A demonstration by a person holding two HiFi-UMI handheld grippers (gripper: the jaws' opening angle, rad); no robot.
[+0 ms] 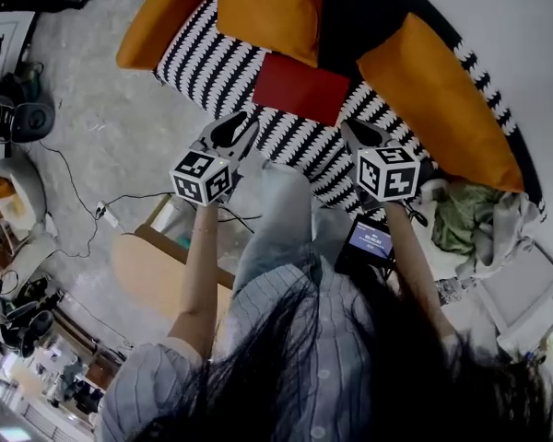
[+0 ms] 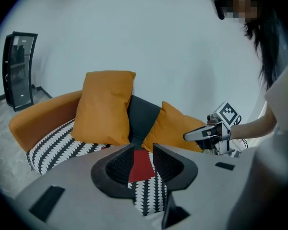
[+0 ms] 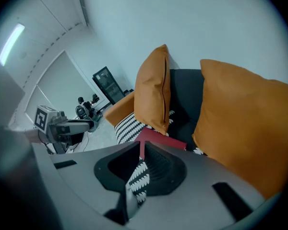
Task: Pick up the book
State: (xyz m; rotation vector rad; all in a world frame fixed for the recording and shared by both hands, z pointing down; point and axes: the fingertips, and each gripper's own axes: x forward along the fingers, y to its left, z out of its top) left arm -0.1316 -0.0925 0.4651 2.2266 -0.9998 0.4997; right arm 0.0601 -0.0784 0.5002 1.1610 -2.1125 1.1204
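A red book (image 1: 300, 88) lies flat on the black-and-white patterned sofa seat (image 1: 198, 58), in front of the cushions. My left gripper (image 1: 242, 125) hovers just short of the book's near left corner; its jaws stand a little apart with nothing between them. In the left gripper view the book (image 2: 141, 166) shows through that gap, beyond my left gripper (image 2: 144, 150). My right gripper (image 1: 359, 133) hangs off the book's near right corner. Its jaws are together, meeting at the tips (image 3: 141, 146), and the book (image 3: 165, 139) lies just beyond them.
Two orange cushions (image 1: 267, 7) (image 1: 442, 99) and a black one (image 2: 143, 116) lean on the sofa back behind the book. A dark device with a lit screen (image 1: 369, 242) sits below my right gripper. A wooden board (image 1: 161, 265) and cables lie on the floor at left.
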